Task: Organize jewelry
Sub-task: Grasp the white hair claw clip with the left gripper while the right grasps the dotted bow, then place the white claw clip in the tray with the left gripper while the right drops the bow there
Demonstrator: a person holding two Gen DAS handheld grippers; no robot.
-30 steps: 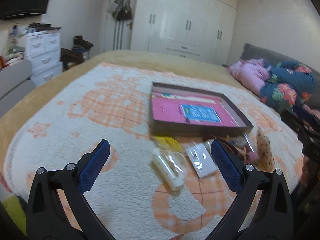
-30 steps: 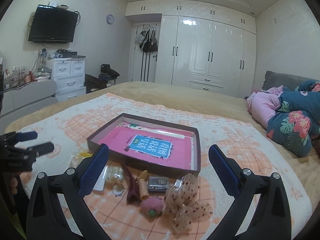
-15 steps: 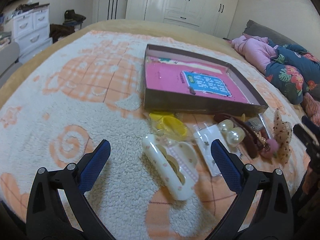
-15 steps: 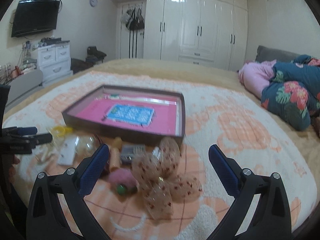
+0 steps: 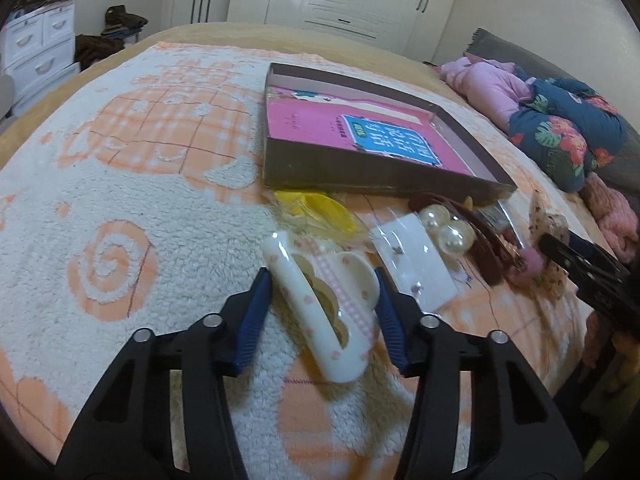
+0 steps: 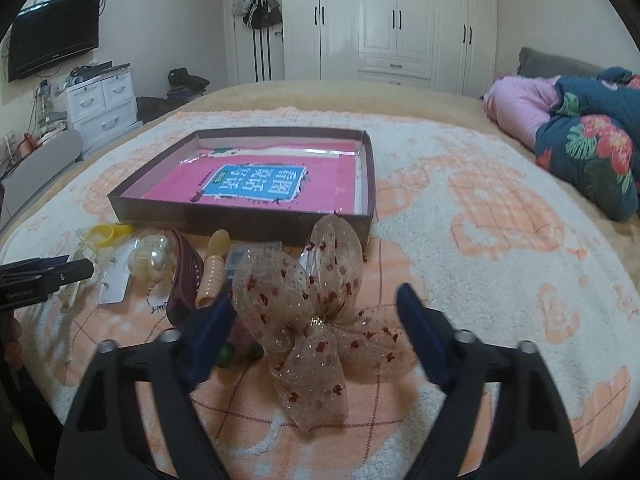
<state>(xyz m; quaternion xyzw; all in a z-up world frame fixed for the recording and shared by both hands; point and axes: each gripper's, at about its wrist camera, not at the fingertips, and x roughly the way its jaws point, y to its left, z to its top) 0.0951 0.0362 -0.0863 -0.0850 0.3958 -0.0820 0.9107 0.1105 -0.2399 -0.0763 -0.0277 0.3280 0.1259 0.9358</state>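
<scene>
A white hair claw clip (image 5: 320,312) with pink dots lies on the fleecy blanket between my left gripper's (image 5: 322,276) blue pads. Its jaws are closing, and the pad tips touch the clip on both sides. A sheer beige bow (image 6: 312,320) with red specks lies between my right gripper's (image 6: 316,292) closing jaws; the pads reach its outer loops without squeezing it. Behind both stands a shallow brown box (image 6: 240,216) holding a pink book (image 6: 256,184). In the left wrist view the box (image 5: 360,172) is near, and the right gripper (image 5: 580,256) shows at the right edge.
Along the box front lie a yellow ring (image 5: 320,208), pearl beads (image 5: 448,228), a bagged white card (image 5: 416,264), a maroon clip (image 6: 186,276) and a beige ribbed clip (image 6: 214,268). Folded bedding (image 6: 580,140) is heaped at the right. White drawers (image 6: 104,100) stand beyond the bed.
Both grippers have sunk toward the blanket and tilted down. Their wide-open jaws have narrowed, the left around the white clip, the right around the bow.
</scene>
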